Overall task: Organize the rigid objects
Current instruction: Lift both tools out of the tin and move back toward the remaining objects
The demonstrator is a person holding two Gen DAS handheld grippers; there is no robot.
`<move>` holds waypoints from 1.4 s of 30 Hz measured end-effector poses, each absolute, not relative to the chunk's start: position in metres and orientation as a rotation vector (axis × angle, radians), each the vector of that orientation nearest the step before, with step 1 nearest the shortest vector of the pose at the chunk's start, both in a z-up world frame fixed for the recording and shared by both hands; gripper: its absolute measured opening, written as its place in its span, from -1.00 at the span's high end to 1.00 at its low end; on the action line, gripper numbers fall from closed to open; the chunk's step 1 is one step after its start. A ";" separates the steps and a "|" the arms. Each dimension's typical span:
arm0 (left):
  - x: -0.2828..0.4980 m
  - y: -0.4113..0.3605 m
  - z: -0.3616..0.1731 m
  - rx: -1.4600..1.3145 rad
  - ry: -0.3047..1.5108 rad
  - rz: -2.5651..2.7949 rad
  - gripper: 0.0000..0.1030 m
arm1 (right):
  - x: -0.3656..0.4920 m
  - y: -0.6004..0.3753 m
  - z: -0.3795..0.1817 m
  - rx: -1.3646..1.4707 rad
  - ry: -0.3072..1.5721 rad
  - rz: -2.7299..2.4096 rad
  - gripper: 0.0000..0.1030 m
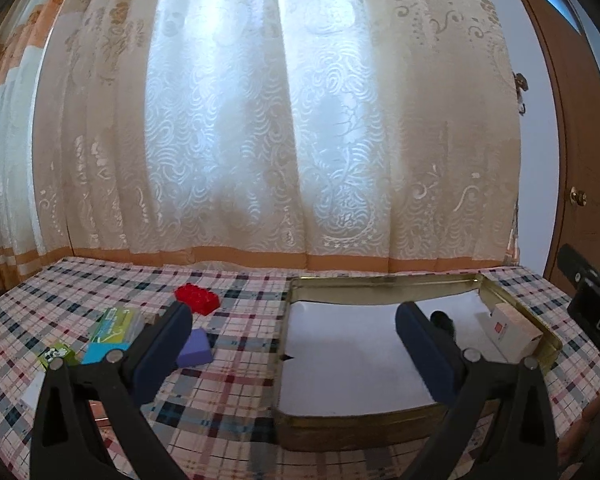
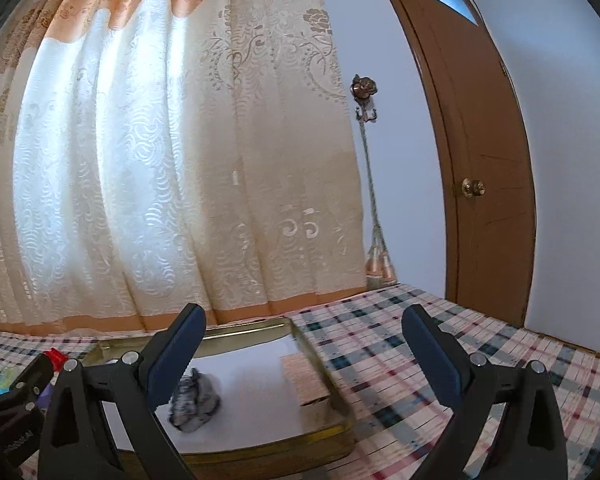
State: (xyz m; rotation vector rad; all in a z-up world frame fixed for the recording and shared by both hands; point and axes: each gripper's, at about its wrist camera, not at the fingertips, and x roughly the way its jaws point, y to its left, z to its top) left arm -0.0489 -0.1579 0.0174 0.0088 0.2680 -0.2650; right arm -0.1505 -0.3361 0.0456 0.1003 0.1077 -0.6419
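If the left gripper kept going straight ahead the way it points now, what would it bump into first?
Probably the curtain behind the table. The left gripper, fingers apart and empty, points level over the near-left corner of the metal tray; it seems to pass above it, though depth is unclear.

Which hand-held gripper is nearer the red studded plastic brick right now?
Left. The left hand-held gripper hangs open just short of the red studded plastic brick, which lies beyond its left finger. The right hand-held gripper, also open, sits past the gold metal tin, farther away.
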 end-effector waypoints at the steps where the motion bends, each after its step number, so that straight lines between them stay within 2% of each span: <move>1: -0.049 -0.157 0.017 0.010 0.268 -0.265 -1.00 | -0.149 -0.333 0.045 0.102 0.108 -0.636 -0.94; 26: -0.035 -0.104 0.016 0.025 0.277 -0.197 -1.00 | -0.114 -0.250 0.038 0.099 0.142 -0.488 -0.94; 42: -0.016 -0.028 0.010 -0.016 0.366 -0.035 -1.00 | -0.088 -0.205 0.034 0.112 0.199 -0.370 -0.94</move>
